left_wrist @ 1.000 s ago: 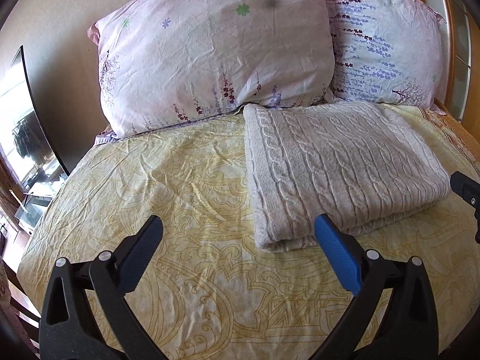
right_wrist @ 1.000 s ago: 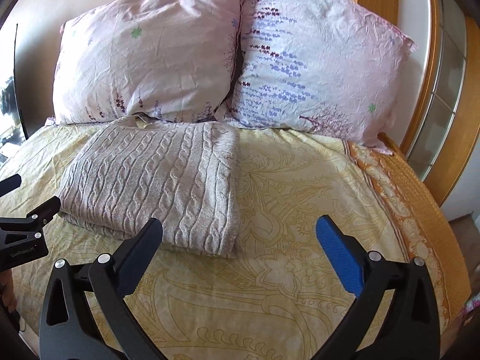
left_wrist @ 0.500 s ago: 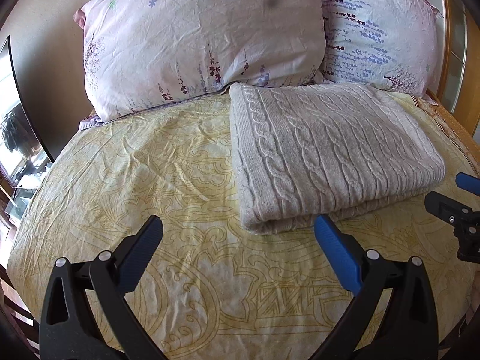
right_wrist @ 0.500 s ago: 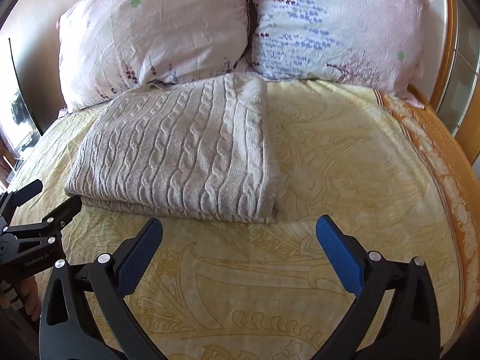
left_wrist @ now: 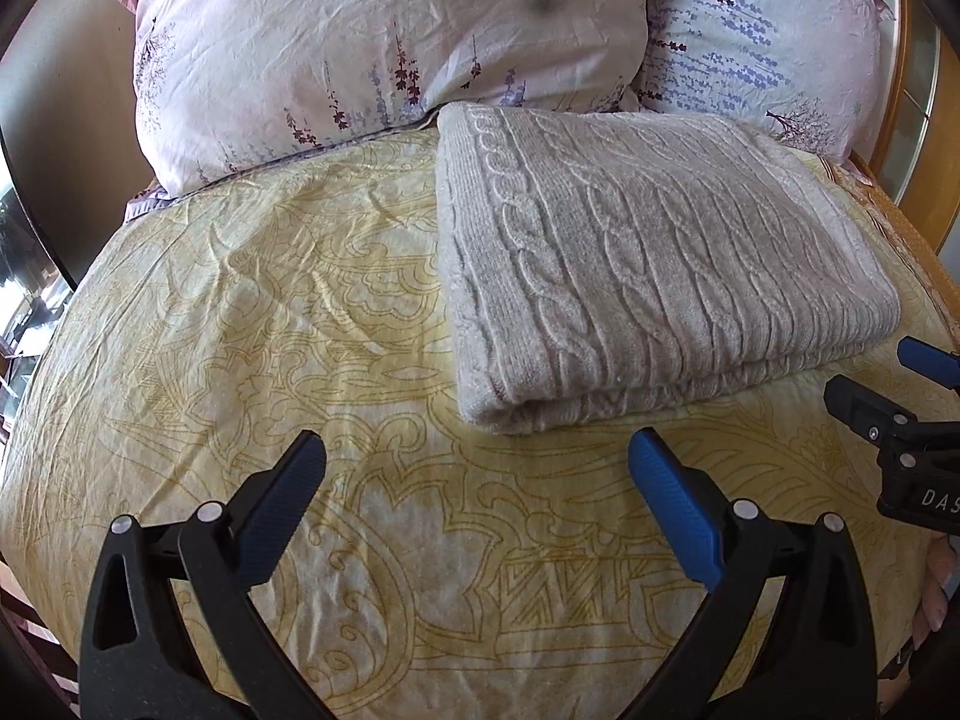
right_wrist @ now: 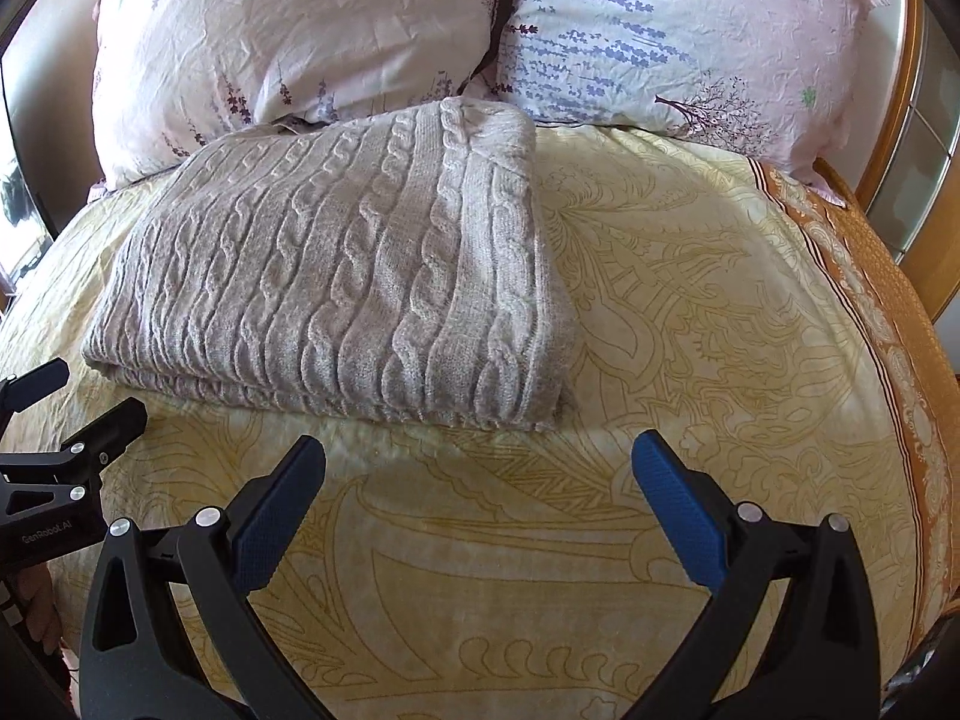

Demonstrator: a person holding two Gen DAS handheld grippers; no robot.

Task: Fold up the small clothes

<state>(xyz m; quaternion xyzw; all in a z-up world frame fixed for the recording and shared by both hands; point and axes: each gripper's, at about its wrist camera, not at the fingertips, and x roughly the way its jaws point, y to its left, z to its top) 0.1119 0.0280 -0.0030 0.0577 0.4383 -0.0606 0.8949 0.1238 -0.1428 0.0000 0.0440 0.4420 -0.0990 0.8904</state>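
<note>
Since a second ago both grippers have come lower and nearer, so the folded knit now fills more of each view and the pillows have slid up toward the top edge. On the left, a pale pink pillow (left_wrist: 384, 54) with printed purple sprigs leans against the wall, its cotton case finely creased. Below it spreads the yellow bedsheet (left_wrist: 270, 312), a wrinkled weave covered in ochre scrollwork. The left gripper (left_wrist: 477, 459) hovers above that sheet with its jaws spread wide and nothing between them; its fingers (left_wrist: 282, 510) are black plastic faced with ribbed blue pads. Just ahead and to its right lies the grey sweater (left_wrist: 648, 276), a thick cable-knit folded into a rounded rectangle (two layers show along the near edge), resting on the sheet with its far end touching the pillows. Farther right, a second pillow (right_wrist: 678, 42) carries lavender-blue flower stalks. The right gripper (right_wrist: 480, 459) likewise gapes empty over bare sheet, just short of the sweater's near right corner. An orange patterned border (right_wrist: 888, 312) runs down the bed's right side beside a wooden frame (right_wrist: 924, 204).
</note>
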